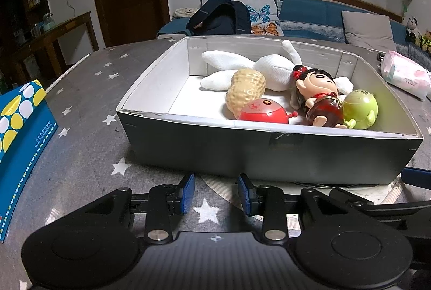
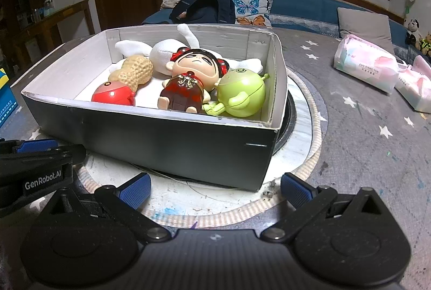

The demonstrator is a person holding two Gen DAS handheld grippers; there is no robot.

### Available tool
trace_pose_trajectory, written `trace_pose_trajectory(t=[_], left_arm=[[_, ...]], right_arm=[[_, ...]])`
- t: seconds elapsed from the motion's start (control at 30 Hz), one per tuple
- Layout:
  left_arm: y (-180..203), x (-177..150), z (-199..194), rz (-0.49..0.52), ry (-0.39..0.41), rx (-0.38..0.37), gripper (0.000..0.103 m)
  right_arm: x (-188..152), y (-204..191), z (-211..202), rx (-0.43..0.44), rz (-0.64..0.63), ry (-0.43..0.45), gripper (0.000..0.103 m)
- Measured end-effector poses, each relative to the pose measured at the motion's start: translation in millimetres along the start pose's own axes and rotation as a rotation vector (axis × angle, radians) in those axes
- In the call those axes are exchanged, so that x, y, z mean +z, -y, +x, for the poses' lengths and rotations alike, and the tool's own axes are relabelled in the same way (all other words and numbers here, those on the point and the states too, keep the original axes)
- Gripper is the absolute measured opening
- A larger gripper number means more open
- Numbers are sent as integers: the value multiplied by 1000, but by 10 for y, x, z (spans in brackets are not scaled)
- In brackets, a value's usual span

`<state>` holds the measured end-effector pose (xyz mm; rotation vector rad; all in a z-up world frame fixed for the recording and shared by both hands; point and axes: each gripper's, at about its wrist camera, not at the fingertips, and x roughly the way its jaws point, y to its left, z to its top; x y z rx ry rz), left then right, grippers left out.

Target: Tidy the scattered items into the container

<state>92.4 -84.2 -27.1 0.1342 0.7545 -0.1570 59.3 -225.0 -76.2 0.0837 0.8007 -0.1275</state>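
Here, the left tongs [image 1: 215, 194] are being held low over the starred table [image 1: 89, 106], narrowly parted and gripping nothing, while the right tongs [image 2: 215, 189] are being held widely spread and empty. Just ahead of both, the grey box [image 2: 150, 139] is being occupied by a red toy [image 2: 114, 93], a peanut [image 2: 134, 71], a doll [image 2: 188, 82], a green toy [image 2: 241, 94] and, farthest, a white plush [image 1: 258, 69].

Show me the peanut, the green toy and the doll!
peanut [image 1: 246, 90], left wrist view, its rounded top half.
green toy [image 2: 242, 94], right wrist view, its round body.
doll [image 2: 195, 63], right wrist view, her face.
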Motion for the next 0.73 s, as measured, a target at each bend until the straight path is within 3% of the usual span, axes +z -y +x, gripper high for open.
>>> trace_pose_trajectory(t=[0.73], left_arm=[[-49, 0, -9, -21, -3, -7, 37]], right_arm=[[-24, -80, -31, 0, -13, -1, 103]])
